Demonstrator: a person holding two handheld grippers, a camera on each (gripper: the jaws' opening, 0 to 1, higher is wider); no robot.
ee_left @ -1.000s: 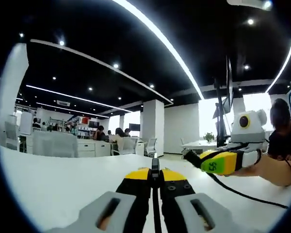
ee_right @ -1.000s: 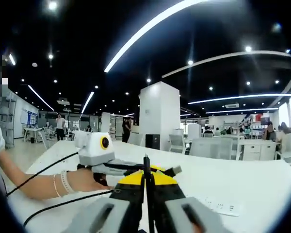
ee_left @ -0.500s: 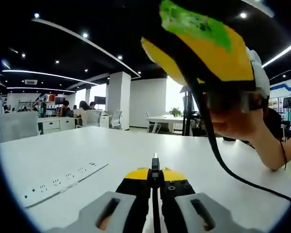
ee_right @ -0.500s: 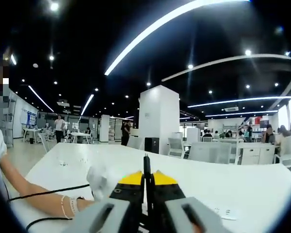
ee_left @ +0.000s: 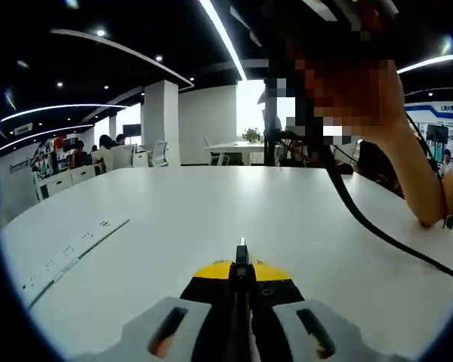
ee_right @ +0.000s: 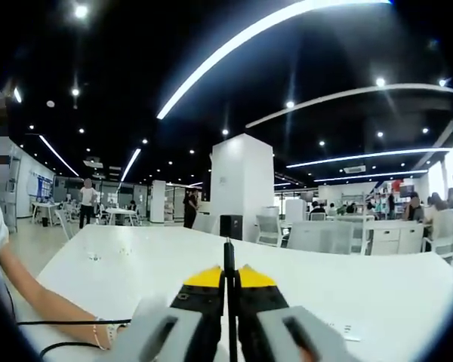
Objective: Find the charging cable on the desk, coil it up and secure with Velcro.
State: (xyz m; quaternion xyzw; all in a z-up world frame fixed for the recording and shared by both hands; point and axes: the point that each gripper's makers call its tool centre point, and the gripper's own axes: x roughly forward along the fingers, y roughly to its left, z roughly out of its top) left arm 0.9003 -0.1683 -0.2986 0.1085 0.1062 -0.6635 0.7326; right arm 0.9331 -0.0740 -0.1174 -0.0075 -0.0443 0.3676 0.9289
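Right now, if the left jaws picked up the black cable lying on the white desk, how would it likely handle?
The black cable is thin and runs in a loose curve across the white desk, so it is probably floppy and would sag either side of the jaws. It looks light. It probably would not roll, though its slim round section might slip through a loose grip.

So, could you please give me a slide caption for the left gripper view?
Shut left gripper over a white desk, a black cable trailing at right.

Right tool (ee_right: 229,273), jaws closed, above white desk (ee_right: 377,290).
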